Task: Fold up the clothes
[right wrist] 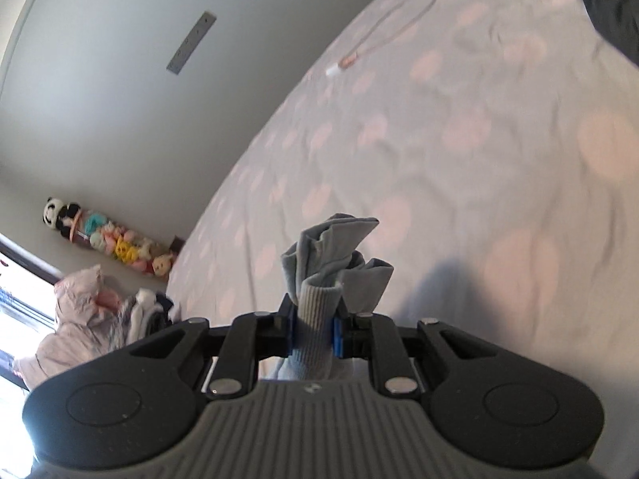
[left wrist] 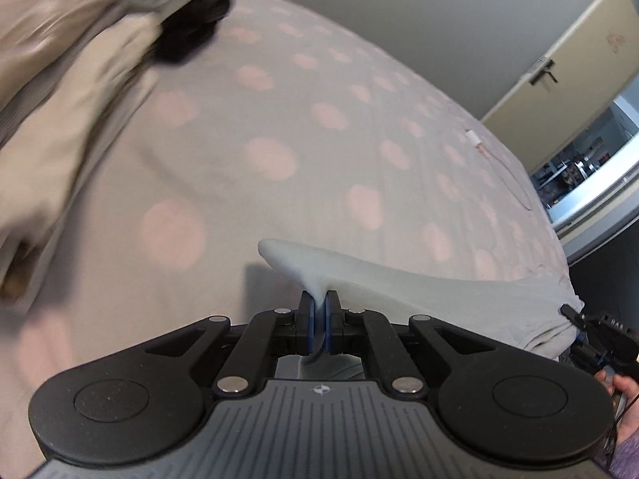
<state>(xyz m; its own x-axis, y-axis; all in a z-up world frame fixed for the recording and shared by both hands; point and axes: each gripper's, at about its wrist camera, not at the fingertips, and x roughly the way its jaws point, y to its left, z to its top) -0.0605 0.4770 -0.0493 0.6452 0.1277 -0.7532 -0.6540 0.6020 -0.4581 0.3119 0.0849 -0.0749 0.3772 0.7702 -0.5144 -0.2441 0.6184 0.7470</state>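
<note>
From the left wrist view, the left tongs are clenched on a thin pinch of a pale grey garment, which stretches away to the right above the spotted bed toward the right tongs at the frame edge, where a hand shows; a blurred heap of beige clothes with something dark in it sits at the upper left, too smeared to name piece by piece. From the right wrist view, the right tongs grasp a thick bunch of the same grey garment, ribbed cuff between the pads and loose folds sprouting above them, held over the bed with a white cable lying further off. The garment is thus hanging between both tongs, off the bed. The likely trouble: the left hold is only a sliver of cloth, so a sharp pull could slip it free and drop that end; the right bunch is crumpled, so laying it down as it is would trap creases or a twisted sleeve; and a wide sweep could snag the cable or drag the heap
</note>
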